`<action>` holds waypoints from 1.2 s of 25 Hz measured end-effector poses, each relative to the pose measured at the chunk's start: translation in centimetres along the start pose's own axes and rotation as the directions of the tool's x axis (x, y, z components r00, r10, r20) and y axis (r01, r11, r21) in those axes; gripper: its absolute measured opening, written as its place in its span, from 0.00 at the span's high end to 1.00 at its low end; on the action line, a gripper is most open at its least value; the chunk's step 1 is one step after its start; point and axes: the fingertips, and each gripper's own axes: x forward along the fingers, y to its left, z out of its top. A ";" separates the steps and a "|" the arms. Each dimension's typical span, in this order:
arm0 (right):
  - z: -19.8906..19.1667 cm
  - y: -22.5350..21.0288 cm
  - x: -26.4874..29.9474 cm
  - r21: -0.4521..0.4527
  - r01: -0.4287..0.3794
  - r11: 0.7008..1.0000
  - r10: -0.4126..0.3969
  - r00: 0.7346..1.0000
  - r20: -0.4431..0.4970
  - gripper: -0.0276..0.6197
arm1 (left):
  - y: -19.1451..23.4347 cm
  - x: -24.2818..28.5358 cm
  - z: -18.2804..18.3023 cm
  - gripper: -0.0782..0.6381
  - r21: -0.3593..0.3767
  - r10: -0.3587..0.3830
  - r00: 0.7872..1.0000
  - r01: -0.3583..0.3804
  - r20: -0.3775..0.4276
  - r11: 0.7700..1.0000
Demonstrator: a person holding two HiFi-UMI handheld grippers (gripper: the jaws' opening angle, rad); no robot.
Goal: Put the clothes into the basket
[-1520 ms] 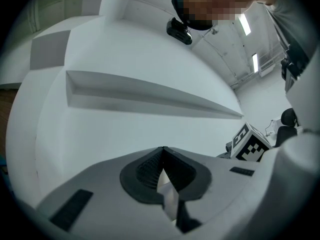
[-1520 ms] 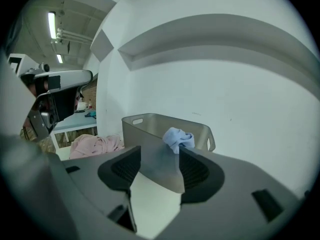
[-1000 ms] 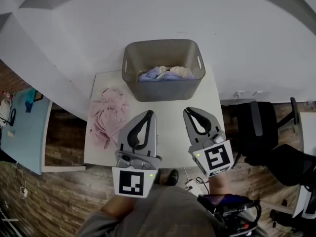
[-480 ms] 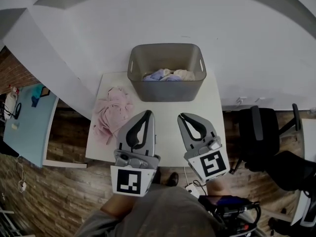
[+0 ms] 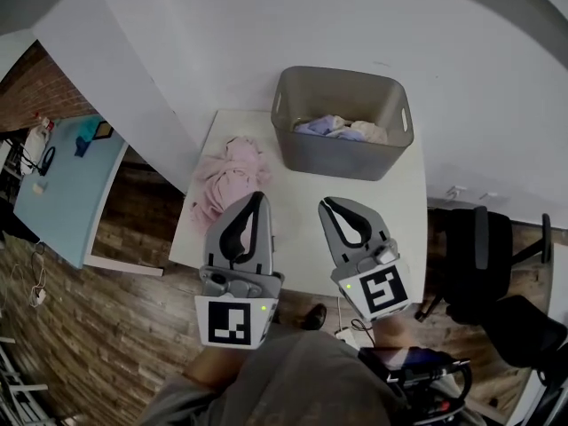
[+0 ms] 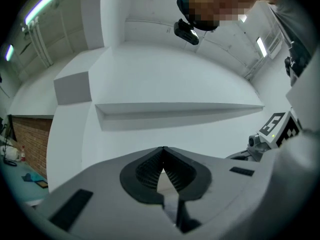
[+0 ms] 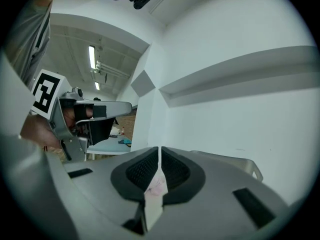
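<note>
1. The left hand-held gripper (image 5: 256,200) is closed and empty. In the left gripper view (image 6: 162,149) its ribbed pads are seen meeting at the tips, and nothing is caught between them.
2. The right hand-held gripper (image 5: 331,204) is likewise closed on nothing. In the right gripper view (image 7: 159,149) only a hairline slit is left between the jaws.
3. Both are held side by side and apart from each other over the near part of the white counter (image 5: 298,193). Their tips are pointed away from the person, and their marker cubes (image 5: 232,323) are kept nearest the body.
4. A crumpled pink garment (image 5: 227,178) is seen on the left part of the counter, outside the basket, just beyond the left tips in the head view. No contact with it is shown.
5. A sliver of pink is caught through the slit of the right jaws in the right gripper view.
6. The grey basket (image 5: 337,155) is set at the far edge of the counter against the white wall, to the right of the pink garment. Lavender and cream clothes (image 5: 342,129) are seen lying in its bottom.
7. Further out, a light-blue counter (image 5: 64,189) with small items is seen at the left. A black office chair (image 5: 484,256) is seen at the right, and a wooden floor (image 5: 115,327) lies below.
</note>
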 end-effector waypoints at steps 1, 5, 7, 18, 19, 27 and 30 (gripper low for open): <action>-0.1 0.5 0.8 0.006 -0.011 1.000 0.011 1.000 -0.006 0.92 | 1.1 -0.2 -0.2 0.88 0.000 0.016 1.000 -0.016 -0.001 1.000; -0.4 2.8 5.0 0.028 -0.056 0.998 0.057 0.998 -0.015 0.87 | 5.8 -1.2 -1.2 0.88 -0.004 0.081 0.996 -0.081 -0.023 0.997; -1.1 4.1 7.3 0.035 -0.079 0.996 0.080 0.996 -0.027 0.84 | 8.1 -1.7 -2.1 0.88 0.002 0.108 0.993 -0.108 -0.038 0.994; -9.9 10.2 17.5 0.101 -0.133 0.986 0.148 0.976 -0.160 0.56 | 17.4 -1.5 -9.5 0.88 -0.031 0.120 0.984 -0.125 -0.134 0.992; -11.3 10.6 18.0 0.117 -0.125 0.985 0.145 0.972 -0.185 0.54 | 17.9 -1.2 -10.3 0.88 -0.039 0.111 0.984 -0.117 -0.140 0.992; -21.9 13.1 20.0 0.254 -0.054 0.966 0.151 0.912 -0.380 0.30 | 19.7 0.8 -17.0 0.88 -0.095 0.025 0.981 -0.045 -0.194 0.994; -24.6 14.0 20.7 0.351 -0.056 0.935 0.204 0.894 -0.399 0.22 | 20.0 1.6 -18.5 0.88 -0.100 0.001 0.982 -0.020 -0.190 0.995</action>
